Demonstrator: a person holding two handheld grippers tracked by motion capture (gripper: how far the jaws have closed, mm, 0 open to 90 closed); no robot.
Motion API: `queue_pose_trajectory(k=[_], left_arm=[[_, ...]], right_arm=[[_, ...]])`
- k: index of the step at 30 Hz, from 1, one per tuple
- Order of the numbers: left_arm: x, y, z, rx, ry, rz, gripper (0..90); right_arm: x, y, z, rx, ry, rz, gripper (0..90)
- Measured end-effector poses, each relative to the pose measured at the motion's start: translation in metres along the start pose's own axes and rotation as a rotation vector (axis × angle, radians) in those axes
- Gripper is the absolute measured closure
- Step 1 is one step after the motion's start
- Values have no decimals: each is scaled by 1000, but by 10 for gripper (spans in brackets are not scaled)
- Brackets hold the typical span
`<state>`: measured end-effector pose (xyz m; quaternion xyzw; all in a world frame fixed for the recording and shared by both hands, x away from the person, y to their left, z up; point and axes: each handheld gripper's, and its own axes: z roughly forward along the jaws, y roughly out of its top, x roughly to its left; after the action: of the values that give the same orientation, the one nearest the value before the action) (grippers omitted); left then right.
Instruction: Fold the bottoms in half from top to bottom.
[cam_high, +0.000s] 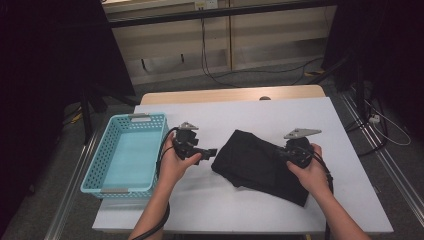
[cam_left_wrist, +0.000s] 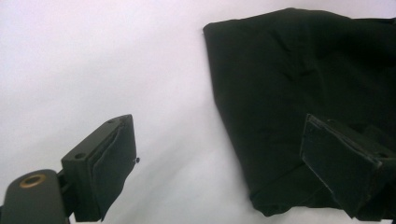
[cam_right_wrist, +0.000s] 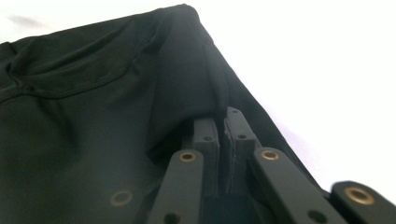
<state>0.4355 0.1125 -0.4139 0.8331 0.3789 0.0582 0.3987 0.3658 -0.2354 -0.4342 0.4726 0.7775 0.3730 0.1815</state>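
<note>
Pinching a fold of the black garment (cam_right_wrist: 107, 102), the right gripper (cam_right_wrist: 223, 122) has its jaws pressed together on the cloth, which rises in a small ridge between them in the right gripper view; that clamp reads as a grip on the near edge, probably so the fabric can be lifted or folded over. In the high view the black garment (cam_high: 260, 162) lies crumpled at the centre of the frame on the white desk (cam_high: 280, 115), with the right gripper (cam_high: 295, 154) at its right edge, held by a hand coming up from the lower right. The left gripper (cam_high: 210, 152) sits just left of the garment, its jaws standing wide apart with nothing between them; in the left gripper view the cloth (cam_left_wrist: 299, 93) fills the right half of the frame, one jaw over bare desk and the other over the fabric's edge. That placement suggests the left hand is lined up to take the opposite side, so both ends can be handled together. The blue basket (cam_high: 102, 157) stands at the left of the desk, empty, likely the garment's destination.
</note>
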Motion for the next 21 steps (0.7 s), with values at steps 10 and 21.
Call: queue_pose_trajectory(k=[10, 21], left_arm=[[-3, 2, 0, -11, -1, 2, 109], [-3, 2, -1, -4, -5, 12, 109]], right_arm=[[-6, -10, -11, -4, 12, 24, 857], [-18, -15, -31, -27, 34, 52, 857]])
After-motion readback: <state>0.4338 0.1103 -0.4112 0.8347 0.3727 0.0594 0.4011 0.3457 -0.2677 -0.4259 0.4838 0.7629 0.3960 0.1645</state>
